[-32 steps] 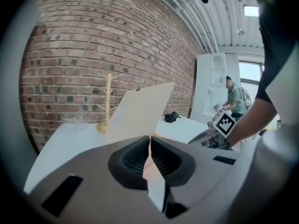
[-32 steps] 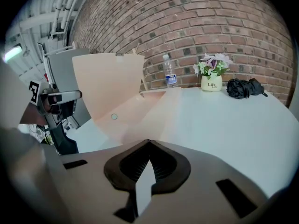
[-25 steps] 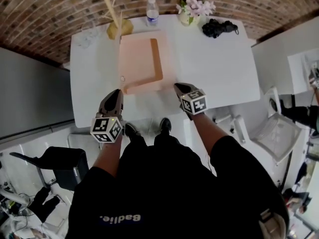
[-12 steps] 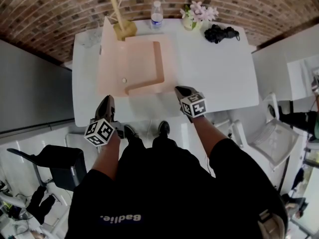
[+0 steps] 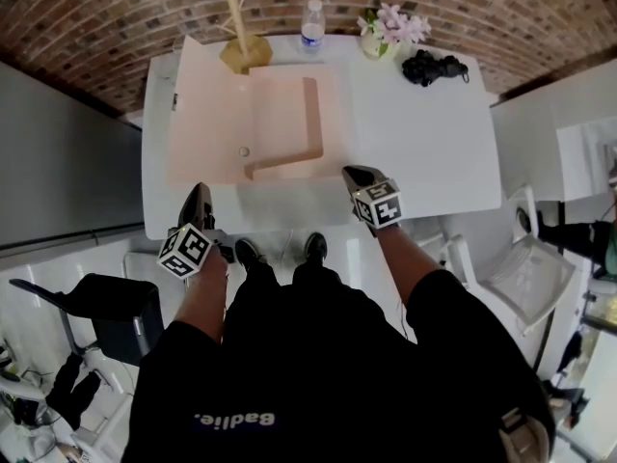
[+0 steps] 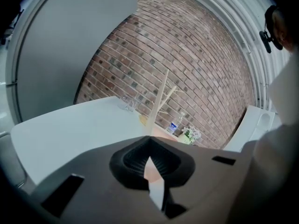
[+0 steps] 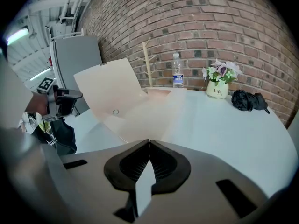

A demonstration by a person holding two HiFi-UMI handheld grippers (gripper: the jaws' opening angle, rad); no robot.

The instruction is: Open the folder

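Note:
The pink folder lies open on the white table. Its cover has swung out to the left and, in the right gripper view, still slants up off the table. A raised L-shaped spine edge shows on the base. My left gripper is at the table's near left edge, just short of the cover's corner, shut and empty. My right gripper hovers near the folder's front right corner, also shut with nothing in it.
Along the back edge stand a wooden branch stand, a water bottle, a flower pot and a black bundle. A grey panel borders the table's left side. A white chair is at the right.
The folder's cover has risen and swung over to the left, so the folder now lies open. My left gripper has moved left and rolled. The right gripper has stayed put.

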